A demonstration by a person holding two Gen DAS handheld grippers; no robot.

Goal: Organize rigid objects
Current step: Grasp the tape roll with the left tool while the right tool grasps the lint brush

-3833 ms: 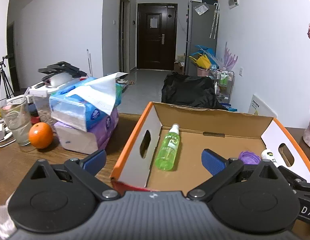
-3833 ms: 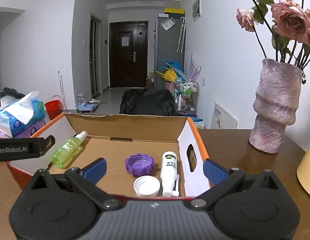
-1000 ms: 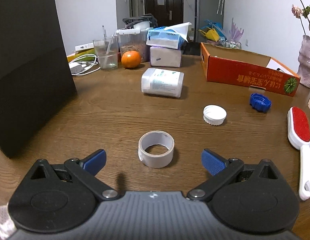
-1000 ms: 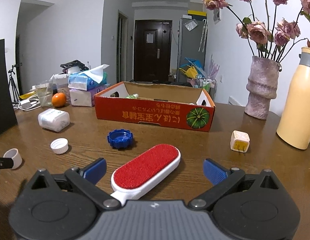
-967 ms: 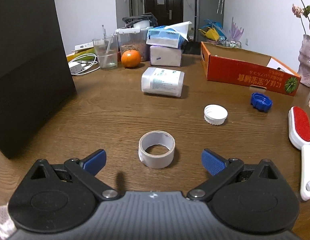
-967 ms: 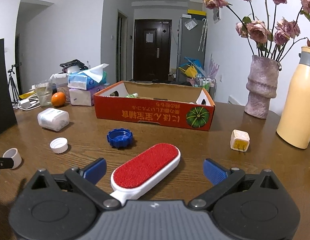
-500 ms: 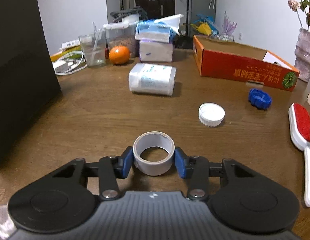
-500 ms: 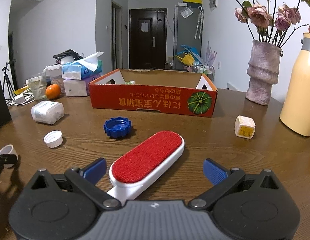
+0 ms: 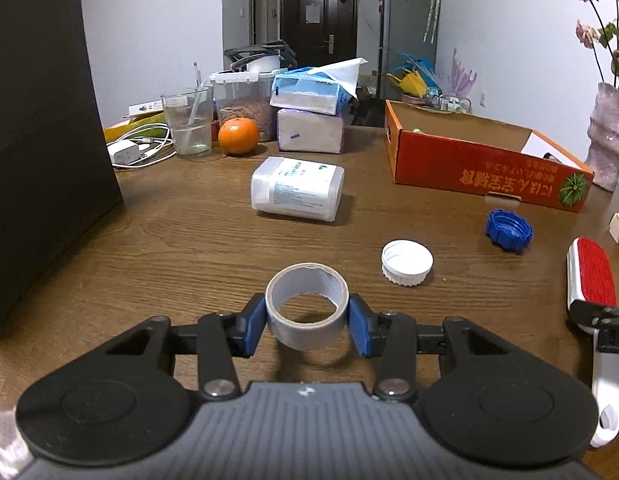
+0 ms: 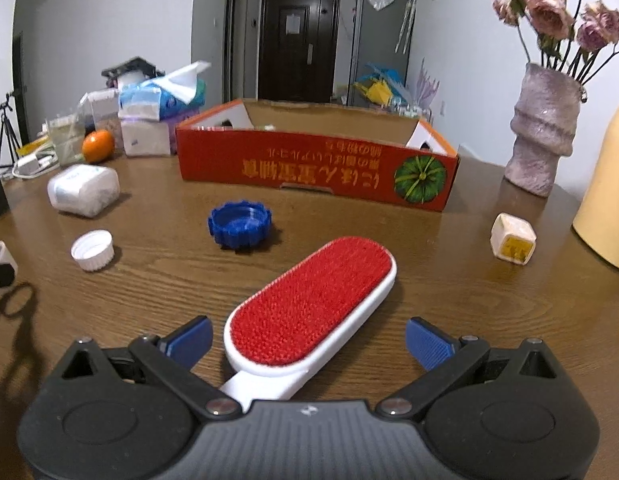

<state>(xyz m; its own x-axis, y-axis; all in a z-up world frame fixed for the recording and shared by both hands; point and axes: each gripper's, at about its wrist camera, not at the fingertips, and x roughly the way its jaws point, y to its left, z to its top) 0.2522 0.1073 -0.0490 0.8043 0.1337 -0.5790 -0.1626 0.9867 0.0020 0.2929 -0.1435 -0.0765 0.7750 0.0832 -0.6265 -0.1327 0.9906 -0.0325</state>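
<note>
Box (image 10: 317,172), contents mostly hidden

The tape roll (image 9: 307,306) lies on the table (image 9: 189,240), left of the white cap (image 9: 407,262) and blue cap (image 9: 508,231).

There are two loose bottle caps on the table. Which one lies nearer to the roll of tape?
The white cap: it lies just right of the tape roll. The blue cap lies farther right, closer to the red cardboard box.
</note>
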